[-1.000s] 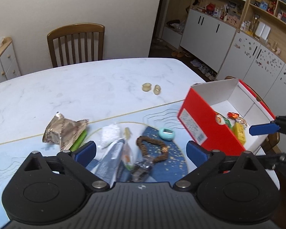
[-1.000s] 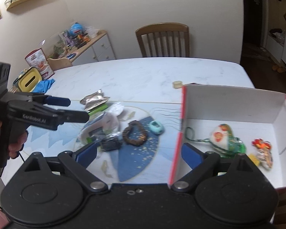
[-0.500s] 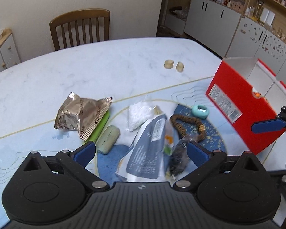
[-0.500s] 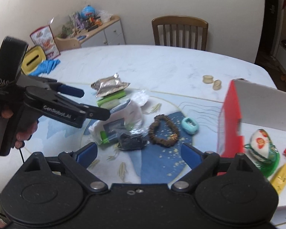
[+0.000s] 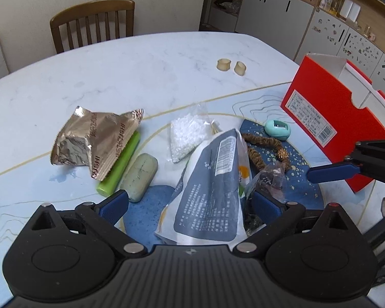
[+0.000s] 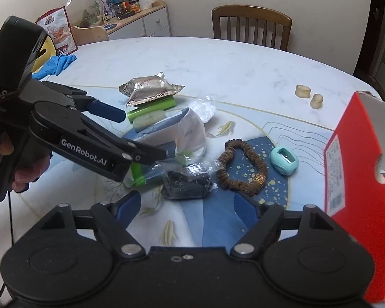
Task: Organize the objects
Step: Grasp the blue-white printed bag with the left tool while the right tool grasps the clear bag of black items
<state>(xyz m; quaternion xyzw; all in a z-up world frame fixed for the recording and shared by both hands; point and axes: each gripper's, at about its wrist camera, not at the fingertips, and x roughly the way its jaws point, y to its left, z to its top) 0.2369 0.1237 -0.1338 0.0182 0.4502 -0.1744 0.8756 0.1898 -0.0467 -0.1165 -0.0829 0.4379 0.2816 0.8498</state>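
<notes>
Loose items lie on the blue placemat: a grey-blue packet (image 5: 213,187), a clear bag of dark bits (image 6: 187,181), a brown bead bracelet (image 6: 242,166), a teal sharpener (image 6: 284,161), a white pellet bag (image 5: 186,134), a foil snack bag (image 5: 95,141), a green tube (image 5: 119,165) and a pale soap bar (image 5: 139,177). The red box (image 5: 328,118) stands to the right. My left gripper (image 5: 190,205) is open, its fingers either side of the packet. My right gripper (image 6: 187,209) is open just before the dark bag.
Two beige rings (image 5: 231,66) lie on the marble table (image 5: 131,71) behind the mat. A wooden chair (image 5: 92,23) stands at the far edge. A sideboard with clutter (image 6: 120,12) and blue gloves (image 6: 56,64) are at the left.
Both grippers have come down and forward toward the pile. The left one now straddles the grey-blue packet. The right one has swung left, away from the box interior.
</notes>
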